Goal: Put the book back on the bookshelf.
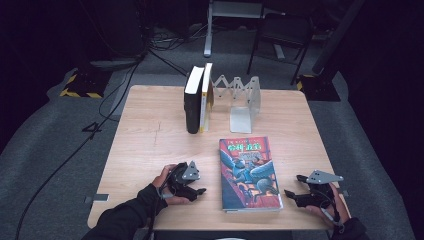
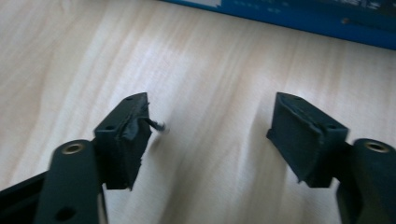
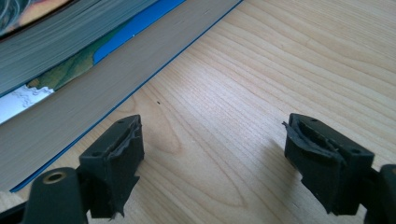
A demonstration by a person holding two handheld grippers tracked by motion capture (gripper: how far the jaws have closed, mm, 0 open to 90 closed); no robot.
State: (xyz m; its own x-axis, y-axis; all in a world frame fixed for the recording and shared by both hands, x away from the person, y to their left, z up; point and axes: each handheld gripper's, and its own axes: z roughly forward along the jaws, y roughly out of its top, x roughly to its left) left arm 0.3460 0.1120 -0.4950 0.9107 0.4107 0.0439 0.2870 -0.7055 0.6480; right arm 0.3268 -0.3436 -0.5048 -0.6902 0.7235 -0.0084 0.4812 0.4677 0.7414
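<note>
A thick book with a colourful illustrated cover (image 1: 248, 172) lies flat on the wooden table (image 1: 150, 135), near its front edge. My left gripper (image 1: 197, 190) rests on the table just left of the book, jaws open with only bare wood between them (image 2: 212, 128); the book's blue edge (image 2: 299, 18) runs across the top of the left gripper view. My right gripper (image 1: 294, 192) sits just right of the book, open and holding nothing (image 3: 212, 149). The book's page block and blue cover (image 3: 93, 74) lie close at the upper left of the right gripper view.
Two books (image 1: 198, 97) stand upright at the back of the table beside an extendable metal bookend rack (image 1: 241, 100). A chair (image 1: 282, 35) and cables stand on the floor beyond the table.
</note>
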